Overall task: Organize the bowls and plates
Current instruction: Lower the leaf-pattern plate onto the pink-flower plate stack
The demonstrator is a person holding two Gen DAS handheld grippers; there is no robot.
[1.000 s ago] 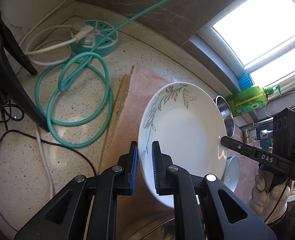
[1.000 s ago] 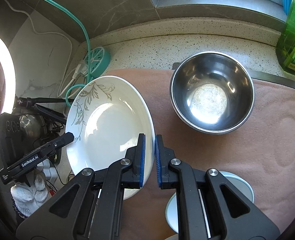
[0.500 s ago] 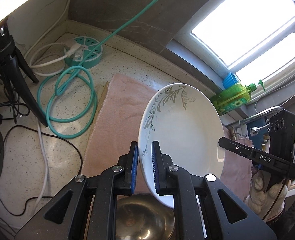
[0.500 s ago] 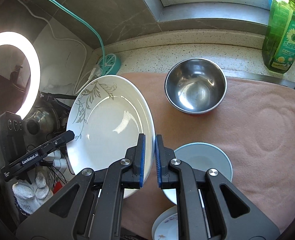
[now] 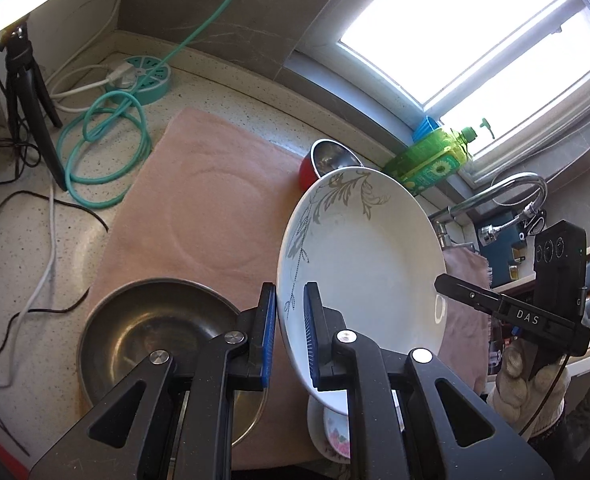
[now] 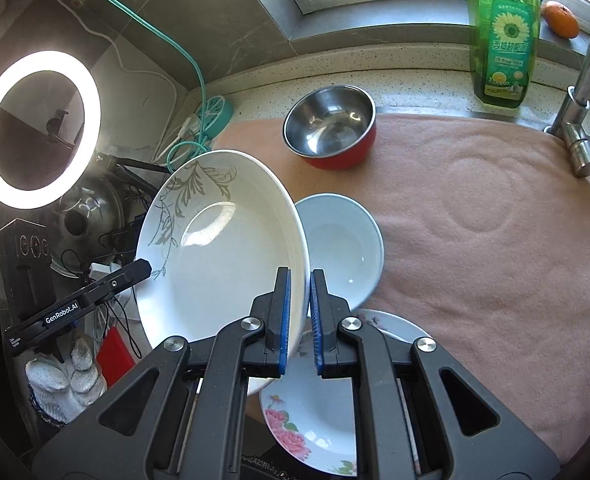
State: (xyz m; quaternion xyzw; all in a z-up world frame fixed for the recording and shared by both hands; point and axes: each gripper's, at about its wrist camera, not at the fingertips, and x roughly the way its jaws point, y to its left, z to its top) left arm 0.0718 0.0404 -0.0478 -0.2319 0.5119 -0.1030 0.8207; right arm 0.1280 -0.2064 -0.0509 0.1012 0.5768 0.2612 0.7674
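A white plate with a grey leaf pattern [image 5: 367,264] [image 6: 223,240] is held tilted in the air above the pink mat. My left gripper [image 5: 289,336] is shut on its left rim and my right gripper [image 6: 299,316] is shut on its right rim. Below lie a pale blue bowl [image 6: 347,248], a flowered plate [image 6: 315,412] [image 5: 335,436], a red-sided steel bowl [image 6: 331,128] [image 5: 327,160] at the back and a wide steel bowl [image 5: 151,340] at the near left.
A pink mat [image 6: 495,220] [image 5: 215,208] covers the counter. A green detergent bottle [image 6: 503,36] and a faucet [image 6: 579,92] stand at the back right. A teal hose coil [image 5: 103,148], a power strip [image 5: 143,80], cables and a tripod [image 5: 27,92] are on the left, with a ring light [image 6: 35,128].
Both grippers have lifted the leaf plate higher and pulled back from the mat. The blue bowl, flowered plate and wide steel bowl have come into view beneath it.
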